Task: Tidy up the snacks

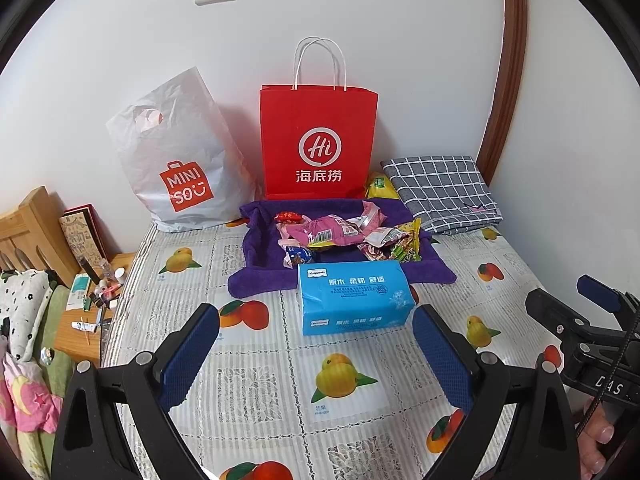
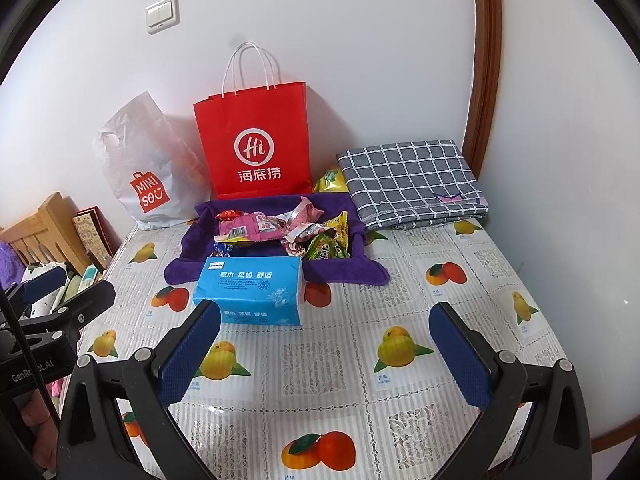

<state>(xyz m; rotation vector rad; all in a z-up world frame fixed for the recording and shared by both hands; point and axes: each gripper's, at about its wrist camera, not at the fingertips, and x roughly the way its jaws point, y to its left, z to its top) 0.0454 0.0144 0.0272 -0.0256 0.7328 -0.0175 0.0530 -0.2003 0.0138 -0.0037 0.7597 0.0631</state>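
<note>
Snacks (image 1: 348, 236) are all heaped in a purple cloth tray (image 1: 256, 256) sitting mid-worktop, just in front of the red bag (image 1: 318, 140). In the pile: a big pink packet (image 1: 328, 232) lying on its side with its long axis running left to right, a green and yellow pack (image 2: 326, 246) at the right end, a small red wrapped one (image 1: 286, 217) at the back left, and a little blue one (image 1: 298, 257) at the front left. One more yellow-green pack (image 2: 330, 180) sits outside the tray, tucked between the red bag and the folded plaid cloth (image 2: 412, 180).

A blue tissue pack (image 1: 352, 298) lies touching the tray's front edge, long side across. White Miniso bag (image 1: 180, 160) leans on the wall to the left; can't see what's in either bag.

Left tongs (image 1: 316, 356) are spread wide, nothing in them, low over the worktop (image 1: 260, 392). Right tongs (image 2: 324, 356) same deal, wide and empty.
</note>
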